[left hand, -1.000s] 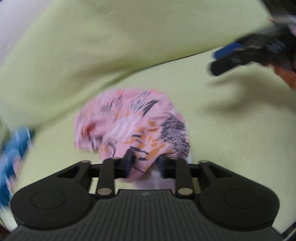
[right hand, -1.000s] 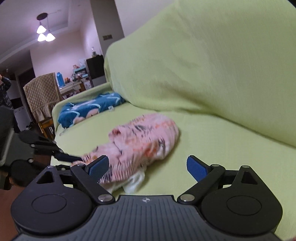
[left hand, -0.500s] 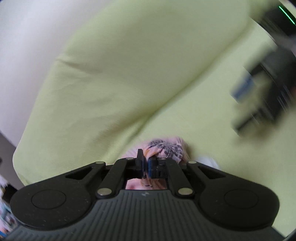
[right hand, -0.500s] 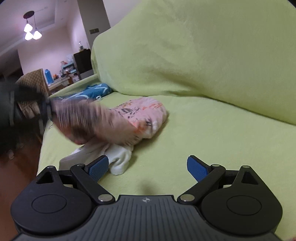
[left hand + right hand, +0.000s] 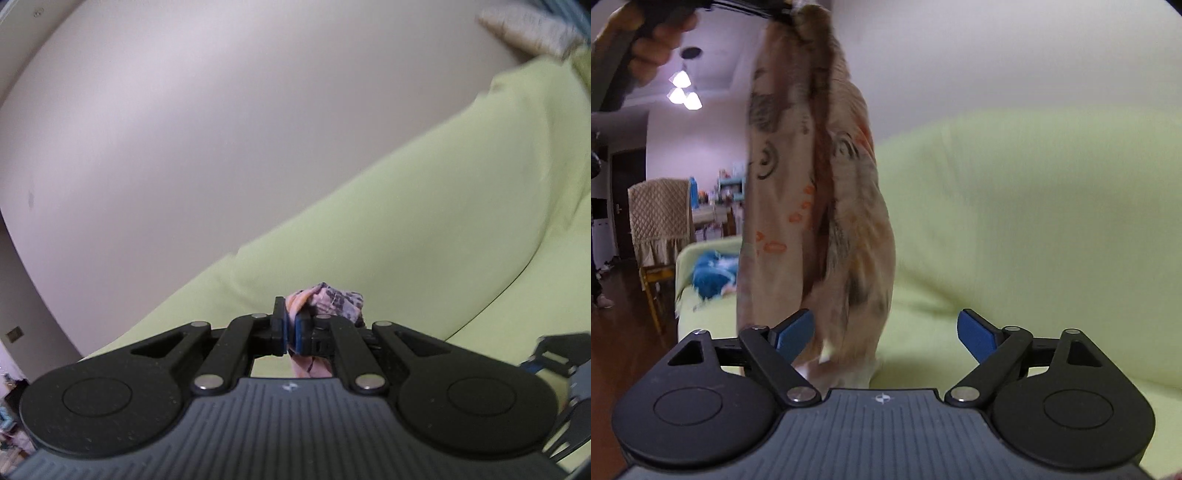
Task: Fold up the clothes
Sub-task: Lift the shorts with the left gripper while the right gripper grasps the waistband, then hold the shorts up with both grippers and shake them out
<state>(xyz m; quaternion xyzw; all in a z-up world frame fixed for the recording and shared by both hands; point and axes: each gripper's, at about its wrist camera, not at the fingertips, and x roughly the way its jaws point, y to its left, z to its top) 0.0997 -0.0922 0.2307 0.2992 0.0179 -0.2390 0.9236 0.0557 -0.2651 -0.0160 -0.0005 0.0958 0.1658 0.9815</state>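
Garment [image 5: 816, 192] hangs from my left gripper [image 5: 291, 330], pinched tight above sofa [image 5: 1034, 229]; my right gripper [image 5: 884, 332] gapes wide.

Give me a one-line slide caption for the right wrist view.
Open right gripper faces the pink patterned garment hanging from the left gripper above the green sofa.
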